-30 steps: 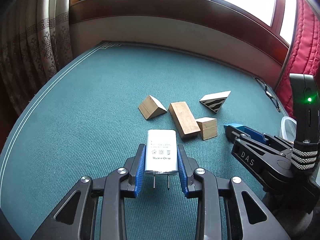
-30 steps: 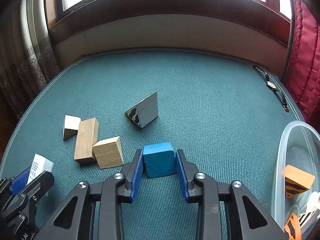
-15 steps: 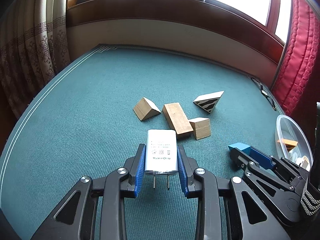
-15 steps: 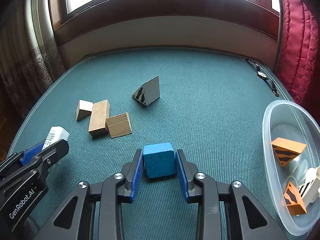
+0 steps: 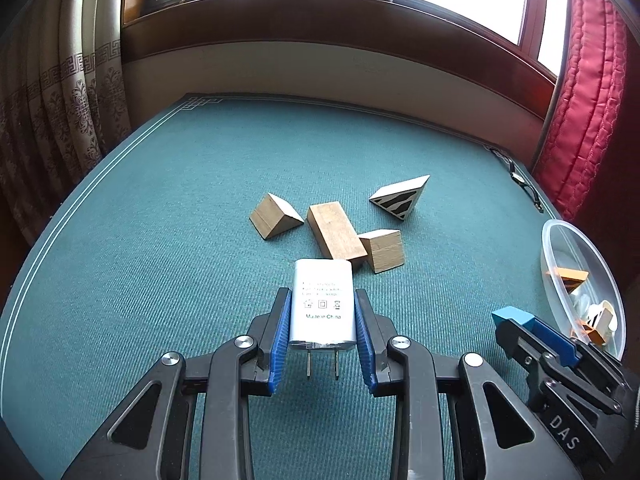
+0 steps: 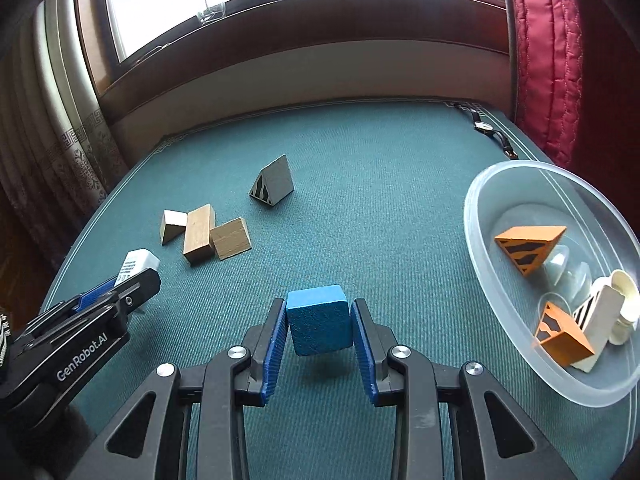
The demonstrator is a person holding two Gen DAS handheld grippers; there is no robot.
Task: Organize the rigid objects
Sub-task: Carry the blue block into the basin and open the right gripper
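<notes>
Our left gripper (image 5: 322, 316) clamped on white charger (image 5: 323, 304), right gripper (image 6: 319, 328) clamped on blue cube (image 6: 319, 319), clear tub (image 6: 476, 216) nr right.

Each camera rides on its own gripper, looking forward and steeply down, close over the green worktop (image 5: 168, 208) toward the window; both views share the wooden blocks (image 5: 337, 231) (image 6: 198, 233) and clear bowl (image 5: 560, 236) (image 6: 476, 216); each catches the other gripper at its edge.

cube (image 6: 319, 326) blue | charger (image 5: 323, 306) white | table (image 5: 160, 220) teal | wedge (image 6: 530, 249) orange, black stripes
</notes>
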